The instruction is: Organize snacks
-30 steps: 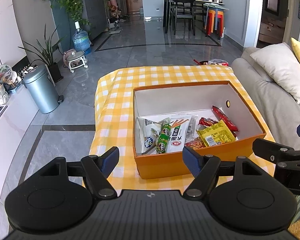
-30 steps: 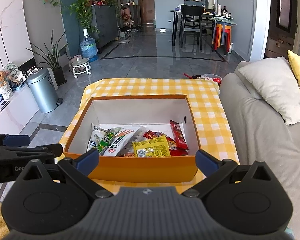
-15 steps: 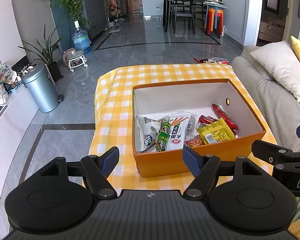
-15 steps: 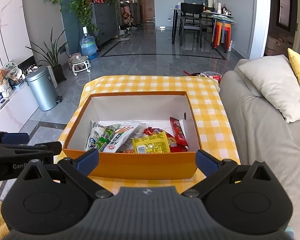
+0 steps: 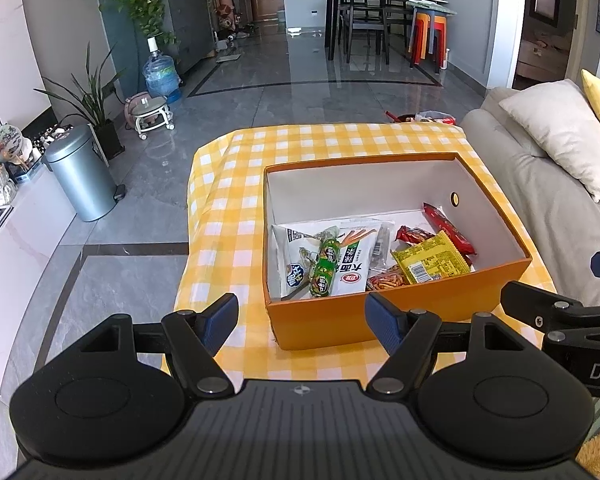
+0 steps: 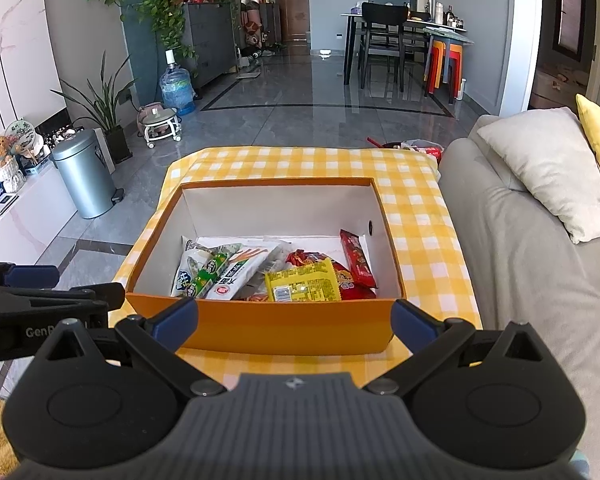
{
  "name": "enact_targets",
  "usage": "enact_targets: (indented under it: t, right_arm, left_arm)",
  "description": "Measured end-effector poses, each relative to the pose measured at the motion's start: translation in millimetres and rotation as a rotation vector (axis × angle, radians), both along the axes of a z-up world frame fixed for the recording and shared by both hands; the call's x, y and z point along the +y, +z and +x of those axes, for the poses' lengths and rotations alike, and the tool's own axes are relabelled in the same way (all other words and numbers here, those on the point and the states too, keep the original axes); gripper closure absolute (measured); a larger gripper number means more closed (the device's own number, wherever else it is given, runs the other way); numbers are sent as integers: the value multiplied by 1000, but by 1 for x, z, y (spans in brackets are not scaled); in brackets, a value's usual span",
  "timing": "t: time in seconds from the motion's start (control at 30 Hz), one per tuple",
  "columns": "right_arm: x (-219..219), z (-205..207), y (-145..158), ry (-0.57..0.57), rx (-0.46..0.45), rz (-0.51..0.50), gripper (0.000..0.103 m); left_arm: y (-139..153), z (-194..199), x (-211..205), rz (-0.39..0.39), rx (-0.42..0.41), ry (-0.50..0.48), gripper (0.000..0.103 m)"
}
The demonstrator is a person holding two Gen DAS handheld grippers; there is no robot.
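An orange box with white inner walls stands on a yellow checked tablecloth. Inside lie several snack packets: a white pack, a green pack, a yellow pack and red packs. My left gripper is open and empty, in front of the box's near left corner. My right gripper is open and empty, in front of the box's near wall.
A grey sofa with a beige cushion runs along the right of the table. A metal bin stands on the floor at the left. A low white shelf with toys is at far left.
Both grippers have drawn back and up a little from the box, so it sits slightly lower and further in both views. Both stay open and empty.
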State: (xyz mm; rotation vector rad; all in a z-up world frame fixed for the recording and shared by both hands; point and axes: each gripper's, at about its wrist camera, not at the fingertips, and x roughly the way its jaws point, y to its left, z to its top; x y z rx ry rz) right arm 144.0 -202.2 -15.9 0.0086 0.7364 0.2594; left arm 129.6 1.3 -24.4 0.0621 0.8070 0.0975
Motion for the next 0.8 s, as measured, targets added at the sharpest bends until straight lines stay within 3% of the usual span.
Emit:
enact_targets:
  t: [0.8]
  right_arm:
    - [1, -1, -5, 4, 10, -4, 4]
  left_arm:
    - [1, -2, 1, -2, -1, 5, 18]
